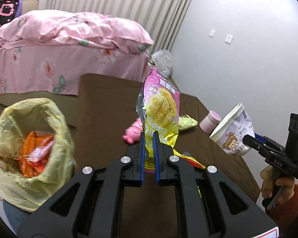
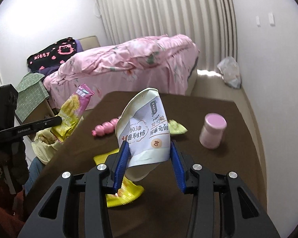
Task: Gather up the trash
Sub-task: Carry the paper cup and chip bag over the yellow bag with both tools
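My left gripper (image 1: 149, 136) is shut on a pink and yellow chip bag (image 1: 161, 111), held upright above the brown table (image 1: 105, 109); the bag also shows in the right wrist view (image 2: 71, 117). My right gripper (image 2: 149, 146) is shut on a crumpled white paper cup (image 2: 145, 125) with cartoon print, lifted off the table; the cup also shows in the left wrist view (image 1: 231, 129). A yellow trash bag (image 1: 29, 148) with orange wrappers inside stands open at the table's left side, left of my left gripper.
On the table lie a pink toy (image 2: 107, 128), a pale green wrapper (image 2: 176, 128), a pink lidded jar (image 2: 213, 130) and a yellow wrapper (image 2: 125, 192). A bed with a pink quilt (image 1: 59, 45) stands beyond. A clear plastic bag (image 2: 229, 72) lies by the wall.
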Action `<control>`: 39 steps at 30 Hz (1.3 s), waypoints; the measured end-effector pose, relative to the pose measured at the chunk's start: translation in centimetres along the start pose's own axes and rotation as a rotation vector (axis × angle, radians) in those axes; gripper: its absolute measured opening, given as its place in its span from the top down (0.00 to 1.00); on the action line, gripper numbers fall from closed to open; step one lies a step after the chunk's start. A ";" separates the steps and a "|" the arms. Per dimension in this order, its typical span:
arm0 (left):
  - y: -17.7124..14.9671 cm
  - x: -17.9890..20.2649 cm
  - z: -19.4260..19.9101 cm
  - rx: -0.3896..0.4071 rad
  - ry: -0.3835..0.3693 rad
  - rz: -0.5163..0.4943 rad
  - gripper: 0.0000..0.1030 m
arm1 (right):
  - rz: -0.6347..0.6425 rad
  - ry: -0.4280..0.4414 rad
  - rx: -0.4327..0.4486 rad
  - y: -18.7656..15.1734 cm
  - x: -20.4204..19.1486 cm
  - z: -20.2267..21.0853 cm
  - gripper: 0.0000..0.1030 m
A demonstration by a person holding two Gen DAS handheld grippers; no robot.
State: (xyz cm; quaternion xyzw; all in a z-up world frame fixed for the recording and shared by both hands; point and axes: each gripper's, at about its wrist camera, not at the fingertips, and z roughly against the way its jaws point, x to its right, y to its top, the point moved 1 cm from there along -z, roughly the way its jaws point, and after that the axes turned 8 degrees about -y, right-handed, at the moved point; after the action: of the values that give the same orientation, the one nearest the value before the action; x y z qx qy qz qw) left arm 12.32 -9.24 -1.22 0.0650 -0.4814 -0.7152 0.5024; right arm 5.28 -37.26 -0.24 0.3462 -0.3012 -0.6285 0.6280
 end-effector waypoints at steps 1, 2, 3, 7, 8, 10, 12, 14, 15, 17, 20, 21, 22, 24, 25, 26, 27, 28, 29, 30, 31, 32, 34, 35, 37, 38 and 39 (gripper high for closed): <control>0.1 -0.4 0.7 0.013 0.007 0.003 0.93 | 0.016 0.009 0.005 0.6 -0.9 0.0 0.61; 0.1 -0.9 1.4 0.027 0.018 0.007 0.93 | 0.030 0.016 0.010 1.0 -1.8 0.0 0.61; 0.0 -1.5 2.1 0.039 0.032 0.012 0.93 | 0.041 0.021 0.015 1.3 -2.4 0.0 0.61; 0.0 -3.9 4.6 0.072 0.090 0.041 0.93 | 0.093 0.059 0.038 3.2 -6.2 -0.5 0.61; 0.0 -4.6 5.3 0.080 0.108 0.050 0.93 | 0.101 0.067 0.039 3.4 -6.9 -0.6 0.61; -0.1 -6.1 6.3 0.090 0.146 0.066 0.93 | 0.117 0.085 0.036 4.0 -8.6 -1.1 0.61; -0.2 -7.6 7.3 0.103 0.184 0.090 0.93 | 0.133 0.104 0.030 4.6 -10.3 -1.7 0.61; -0.5 -8.9 8.2 0.115 0.209 0.116 0.93 | 0.153 0.120 0.023 5.1 -11.9 -2.4 0.61; -0.6 -9.6 8.6 0.121 0.222 0.132 0.93 | 0.164 0.126 0.019 5.3 -12.7 -2.7 0.61; -0.8 -10.9 9.1 0.125 0.251 0.163 0.93 | 0.185 0.142 0.011 5.7 -14.2 -3.4 0.61; -1.3 -12.4 9.8 0.123 0.297 0.197 0.93 | 0.232 0.164 0.012 6.2 -16.7 -4.1 0.61; -1.5 -12.8 9.9 0.124 0.312 0.205 0.93 | 0.246 0.170 0.013 6.4 -17.4 -4.3 0.61; -1.6 -13.1 10.0 0.125 0.323 0.210 0.93 | 0.260 0.179 0.013 6.5 -18.3 -4.6 0.61; -1.8 -13.5 10.4 0.128 0.349 0.214 0.93 | 0.274 0.191 0.008 6.7 -19.4 -5.3 0.61; -1.9 -13.7 10.6 0.129 0.359 0.215 0.93 | 0.281 0.194 0.005 6.8 -20.0 -5.6 0.61; -2.0 -13.9 10.6 0.130 0.362 0.217 0.93 | 0.291 0.199 0.003 6.9 -20.7 -6.0 0.61; -2.1 -14.0 10.8 0.132 0.366 0.220 0.93 | 0.301 0.206 0.000 6.9 -21.4 -6.4 0.61; -2.2 -14.2 11.0 0.134 0.373 0.224 0.93 | 0.307 0.211 -0.001 6.9 -22.0 -6.7 0.61; -2.3 -14.4 11.0 0.134 0.377 0.226 0.93 | 0.315 0.219 -0.006 7.0 -22.7 -7.1 0.61; -2.4 -14.5 11.1 0.135 0.381 0.231 0.93 | 0.321 0.227 -0.009 7.0 -23.3 -7.4 0.61; -2.5 -14.7 11.2 0.136 0.383 0.235 0.93 | 0.328 0.235 -0.013 7.0 -23.9 -7.8 0.61; -2.5 -14.8 11.2 0.136 0.386 0.238 0.93 | 0.332 0.239 -0.015 7.0 -24.2 -8.0 0.61; -2.6 -15.2 11.2 0.138 0.398 0.248 0.93 | 0.339 0.252 -0.024 7.0 -24.9 -8.5 0.61; -2.6 -15.4 11.3 0.138 0.402 0.251 0.93 | 0.342 0.260 -0.031 7.1 -25.5 -9.0 0.61; -2.9 -15.9 11.1 0.132 0.415 0.263 0.93 | 0.343 0.268 -0.042 7.1 -26.0 -9.8 0.61; -3.1 -16.3 11.0 0.126 0.424 0.271 0.93 | 0.344 0.274 -0.050 7.1 -26.3 -10.3 0.61; -3.2 -16.5 10.8 0.121 0.428 0.275 0.93 | 0.349 0.280 -0.058 7.1 -26.6 -10.8 0.61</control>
State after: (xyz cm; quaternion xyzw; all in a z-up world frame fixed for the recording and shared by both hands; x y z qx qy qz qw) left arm 12.00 10.47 -4.34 0.1790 -0.4104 -0.5800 0.6805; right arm 17.47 -10.31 0.82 0.3546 -0.2484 -0.4646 0.7725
